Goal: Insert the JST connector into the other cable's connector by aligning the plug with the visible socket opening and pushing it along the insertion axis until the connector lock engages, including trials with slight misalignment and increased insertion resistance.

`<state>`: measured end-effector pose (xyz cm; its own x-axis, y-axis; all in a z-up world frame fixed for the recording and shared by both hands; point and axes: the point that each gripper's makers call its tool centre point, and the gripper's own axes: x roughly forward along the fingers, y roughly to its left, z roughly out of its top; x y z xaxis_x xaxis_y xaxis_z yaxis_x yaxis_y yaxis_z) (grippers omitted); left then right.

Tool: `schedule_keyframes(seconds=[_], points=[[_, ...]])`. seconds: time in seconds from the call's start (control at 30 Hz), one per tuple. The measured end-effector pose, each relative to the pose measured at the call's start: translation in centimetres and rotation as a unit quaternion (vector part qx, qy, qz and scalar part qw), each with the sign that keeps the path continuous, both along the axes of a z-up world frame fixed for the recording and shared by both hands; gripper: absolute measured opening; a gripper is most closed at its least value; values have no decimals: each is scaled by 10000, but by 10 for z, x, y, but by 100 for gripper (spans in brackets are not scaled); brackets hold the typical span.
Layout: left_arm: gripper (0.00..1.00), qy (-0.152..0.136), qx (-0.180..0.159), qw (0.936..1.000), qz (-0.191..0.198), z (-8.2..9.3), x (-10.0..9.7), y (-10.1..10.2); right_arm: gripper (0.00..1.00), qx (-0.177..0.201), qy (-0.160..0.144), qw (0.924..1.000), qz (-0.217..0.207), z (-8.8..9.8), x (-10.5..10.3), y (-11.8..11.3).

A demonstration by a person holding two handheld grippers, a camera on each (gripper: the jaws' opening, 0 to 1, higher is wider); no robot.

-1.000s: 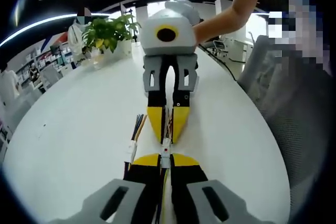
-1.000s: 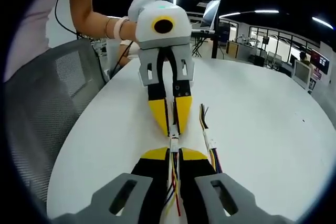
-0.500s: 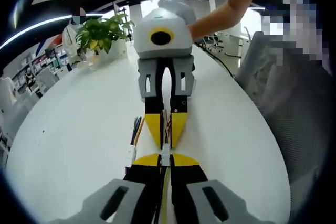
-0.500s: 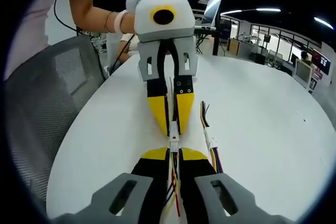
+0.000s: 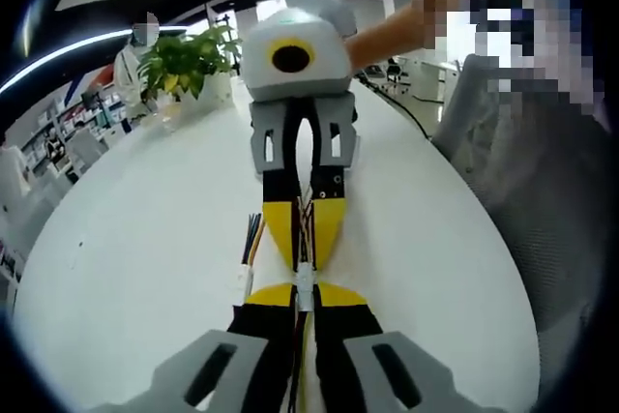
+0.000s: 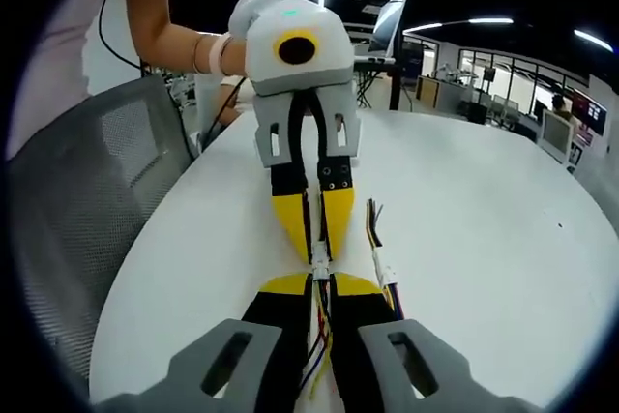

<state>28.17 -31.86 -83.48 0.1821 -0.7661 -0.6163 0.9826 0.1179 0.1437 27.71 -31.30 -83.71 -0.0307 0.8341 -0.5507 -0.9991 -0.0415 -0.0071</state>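
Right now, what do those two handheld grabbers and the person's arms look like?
Each gripper has a rounded pale-grey head with a yellow-ringed black lens, grey slotted arms, and black fingers ending in yellow tips: right gripper, left gripper. The left one shows a small green light. The person wears a white glove and a wristband.

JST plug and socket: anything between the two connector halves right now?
Nothing visible. The left hand-held gripper and right hand-held gripper meet tip to tip, each shut on its cable, and the white connectors already touch. A spare cable lies on the white table beside the joint, off the insertion line.
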Motion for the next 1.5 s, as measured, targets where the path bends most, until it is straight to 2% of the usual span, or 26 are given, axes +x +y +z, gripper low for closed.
schedule_keyframes(seconds=[0.43, 0.9, 1.1, 1.5], points=[[0, 53, 79, 9999, -60, -6, -1, 0, 3, -92, 4, 9999, 91, -7, -3, 2], [0, 96, 22, 9999, 126, -9, 7, 1, 4, -61, -27, 10000, -46, -10, 3, 1], [0, 234, -14, 9995, 203, -12, 7, 1, 4, -92, -4, 10000, -36, -13, 4, 0], [0, 190, -20, 9997, 141, -12, 4, 0, 4, -39, -81, 9999, -113, -13, 3, 1]])
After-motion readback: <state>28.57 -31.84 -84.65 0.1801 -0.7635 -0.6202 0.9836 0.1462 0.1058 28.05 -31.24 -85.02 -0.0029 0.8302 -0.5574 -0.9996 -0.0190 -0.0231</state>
